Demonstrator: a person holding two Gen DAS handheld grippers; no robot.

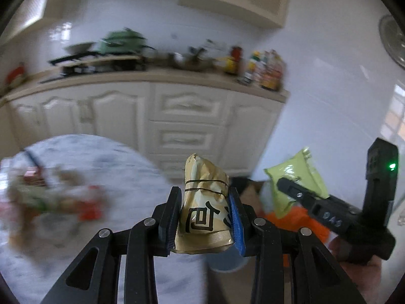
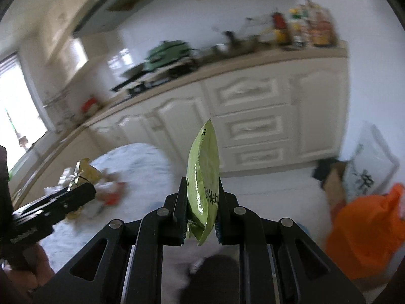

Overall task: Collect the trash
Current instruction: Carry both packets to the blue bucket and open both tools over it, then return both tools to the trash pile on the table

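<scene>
My left gripper [image 1: 205, 197] is shut on a gold packet [image 1: 202, 202] with black characters and a black band around it, held upright in the air. My right gripper [image 2: 202, 190] is shut on a light green packet [image 2: 203, 174], held edge-on between the pads. The left wrist view shows that green packet [image 1: 296, 179] and the right gripper [image 1: 286, 183] at the lower right. In the right wrist view the left gripper [image 2: 86, 190] appears at the lower left, the gold packet [image 2: 86, 174] sticking up from it. An orange bag [image 2: 367, 230] sits on the floor at the right, partly hidden.
A round marble-patterned table [image 1: 114, 157] at the left carries blurred wrappers [image 1: 50, 197]. Cream cabinets [image 1: 182, 119] with a cluttered counter run along the back wall. Dark items [image 2: 329, 172] lie on the floor near the orange bag [image 1: 303, 225]. A hand [image 2: 27, 271] holds the left gripper.
</scene>
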